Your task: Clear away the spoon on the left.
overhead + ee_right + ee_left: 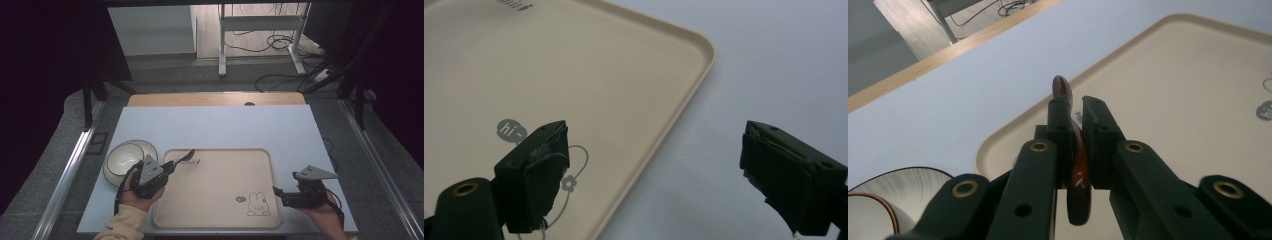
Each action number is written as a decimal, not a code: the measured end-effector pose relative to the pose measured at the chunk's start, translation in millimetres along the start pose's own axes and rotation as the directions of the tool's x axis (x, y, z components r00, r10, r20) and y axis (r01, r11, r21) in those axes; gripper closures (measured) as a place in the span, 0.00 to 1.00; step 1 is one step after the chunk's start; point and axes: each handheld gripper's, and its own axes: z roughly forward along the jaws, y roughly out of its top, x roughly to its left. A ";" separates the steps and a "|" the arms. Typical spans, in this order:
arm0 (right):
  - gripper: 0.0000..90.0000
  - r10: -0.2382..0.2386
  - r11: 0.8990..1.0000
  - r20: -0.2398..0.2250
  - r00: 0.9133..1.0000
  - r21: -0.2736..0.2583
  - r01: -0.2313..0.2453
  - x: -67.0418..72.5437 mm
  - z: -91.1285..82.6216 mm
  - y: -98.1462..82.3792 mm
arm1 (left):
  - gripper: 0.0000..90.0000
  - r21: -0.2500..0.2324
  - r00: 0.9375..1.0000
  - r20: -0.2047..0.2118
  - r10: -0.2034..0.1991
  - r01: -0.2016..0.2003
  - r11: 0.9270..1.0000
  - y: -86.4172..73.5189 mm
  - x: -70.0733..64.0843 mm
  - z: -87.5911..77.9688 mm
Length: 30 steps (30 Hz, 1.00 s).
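Bowl (129, 161): white with a dark rim, on the table (215, 125) at the tray's 9 o'clock, just beside the left gripper.
Left gripper (171, 164): its jaws are clamped on the spoon; it sits over the tray's 10 o'clock corner.
Spoon (1075, 165): dark brown, pinched between the jaws, one end sticking out past them toward 1 o'clock in the high view.
Tray (220, 190): cream, flat on the table, with a bunny drawn near its 5 o'clock corner.
Right gripper (276, 192): its jaws are wide apart with nothing in them, one over the tray's edge at 4 o'clock, one over the table.
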 end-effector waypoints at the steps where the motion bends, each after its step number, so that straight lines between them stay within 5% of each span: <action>1: 0.14 -0.001 1.000 0.000 1.000 0.000 0.001 0.1 0.0 0.1 | 0.94 0.007 1.000 0.000 0.007 -0.007 1.000 -0.8 -0.6 0.4; 13: 0.14 0.004 1.000 0.001 1.000 0.000 -0.004 -0.1 0.4 0.1 | 0.93 0.059 0.997 0.021 0.068 -0.070 0.996 -9.3 -10.4 6.8; 30: 0.14 0.006 1.000 0.004 1.000 0.005 -0.006 -0.4 1.3 -0.6 | 0.90 0.169 0.981 0.080 0.178 -0.190 0.967 -27.4 -30.4 18.7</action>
